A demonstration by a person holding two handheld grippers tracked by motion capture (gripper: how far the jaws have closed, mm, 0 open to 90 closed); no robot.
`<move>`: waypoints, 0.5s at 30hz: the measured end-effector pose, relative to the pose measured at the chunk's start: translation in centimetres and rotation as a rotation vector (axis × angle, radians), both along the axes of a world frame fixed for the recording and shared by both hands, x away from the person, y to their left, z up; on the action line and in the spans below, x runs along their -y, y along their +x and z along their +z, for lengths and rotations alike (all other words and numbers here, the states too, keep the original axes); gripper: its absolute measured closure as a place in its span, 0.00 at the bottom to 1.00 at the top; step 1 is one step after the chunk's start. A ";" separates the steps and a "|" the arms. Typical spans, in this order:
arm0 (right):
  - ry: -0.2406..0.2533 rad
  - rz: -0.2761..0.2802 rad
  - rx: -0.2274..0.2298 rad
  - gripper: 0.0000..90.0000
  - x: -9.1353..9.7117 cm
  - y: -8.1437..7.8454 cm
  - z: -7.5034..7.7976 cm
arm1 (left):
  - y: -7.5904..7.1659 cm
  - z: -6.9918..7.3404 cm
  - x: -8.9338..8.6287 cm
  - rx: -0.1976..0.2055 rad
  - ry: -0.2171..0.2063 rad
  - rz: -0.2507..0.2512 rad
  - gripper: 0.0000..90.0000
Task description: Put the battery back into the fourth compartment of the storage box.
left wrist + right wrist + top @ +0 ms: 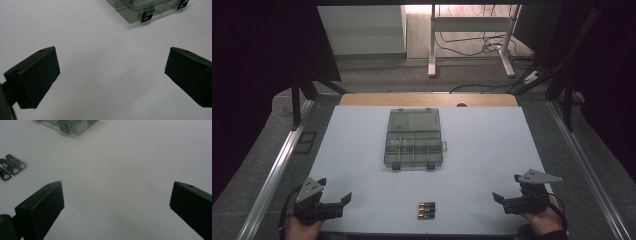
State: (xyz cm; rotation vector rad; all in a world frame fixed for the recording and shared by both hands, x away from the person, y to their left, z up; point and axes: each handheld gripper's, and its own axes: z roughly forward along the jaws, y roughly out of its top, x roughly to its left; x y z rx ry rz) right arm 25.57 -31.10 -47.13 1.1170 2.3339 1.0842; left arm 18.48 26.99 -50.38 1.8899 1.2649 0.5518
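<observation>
The left gripper (334,200) rested at the table's (492,150) near left corner, its fingers (37,77) spread wide with nothing between them, and only bare table lay ahead of them until the box (413,138), which sat well apart, up and to their right. Between the two grippers, near the front edge, lay the batteries (426,210), touching side by side; two showed plainly in the high view, while the right gripper view hinted at a third cell at its left edge, too cut off to be sure. One box was there, clear and divided into small compartments with a larger one at the back; whether its lid was shut or open could not be told. The right gripper (504,199) sat at the near right corner, its fingers (41,210) likewise wide apart and empty, with the batteries off to their left and well short of reach. The likely trouble from here: the batteries are round and lie packed together, so fingers closing on one could nudge its neighbour and send it rolling toward the front edge just beside them. A grip taken off-centre might let a cell pivot or slip out. If the lid was latched, pushing at it with one gripper could slide the light box across the smooth table.
</observation>
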 end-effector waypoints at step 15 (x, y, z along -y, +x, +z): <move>-0.022 0.026 -0.006 0.00 -0.5 0.2 0.0 | -0.1 -0.1 -0.4 -0.014 -0.025 0.006 0.01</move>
